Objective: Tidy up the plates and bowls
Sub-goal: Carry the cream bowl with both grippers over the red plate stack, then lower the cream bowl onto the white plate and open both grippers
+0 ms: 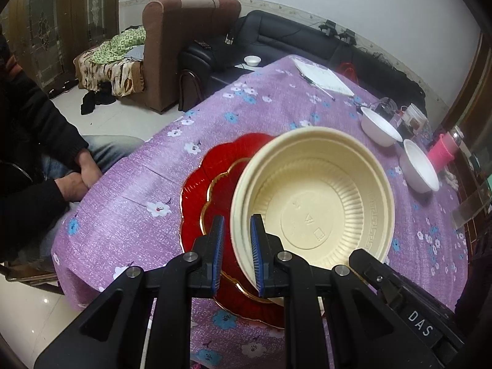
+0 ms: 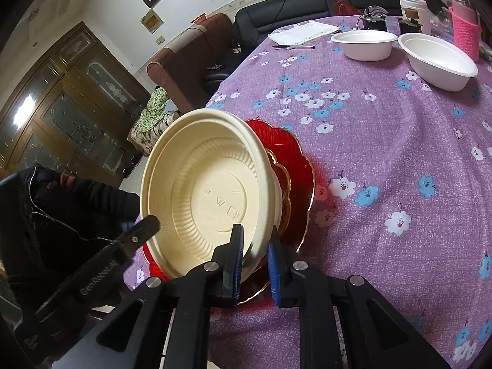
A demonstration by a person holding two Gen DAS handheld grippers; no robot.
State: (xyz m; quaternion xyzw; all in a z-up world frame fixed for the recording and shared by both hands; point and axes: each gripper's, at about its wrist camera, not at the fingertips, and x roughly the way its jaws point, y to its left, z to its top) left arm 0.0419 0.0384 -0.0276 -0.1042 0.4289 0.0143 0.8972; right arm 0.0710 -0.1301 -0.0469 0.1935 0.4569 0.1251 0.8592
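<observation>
A cream plastic bowl [image 1: 313, 200] is held tilted above a red scalloped plate [image 1: 209, 181] with a gold rim on the purple flowered tablecloth. My left gripper [image 1: 236, 255] is shut on the bowl's near-left rim. My right gripper [image 2: 255, 261] is shut on the opposite rim of the same bowl [image 2: 209, 190], which hides much of the red plate [image 2: 295, 166]. Two white bowls [image 1: 379, 126] [image 1: 419, 166] stand further right; they also show in the right wrist view [image 2: 364, 44] [image 2: 436, 61].
A notepad [image 1: 324, 78] with a pen lies at the table's far end. A pink-sleeved bottle [image 1: 442, 150], jars and small items [image 1: 412, 117] crowd the far right edge. A seated person [image 1: 37, 160] is at the table's left side. Sofas stand beyond.
</observation>
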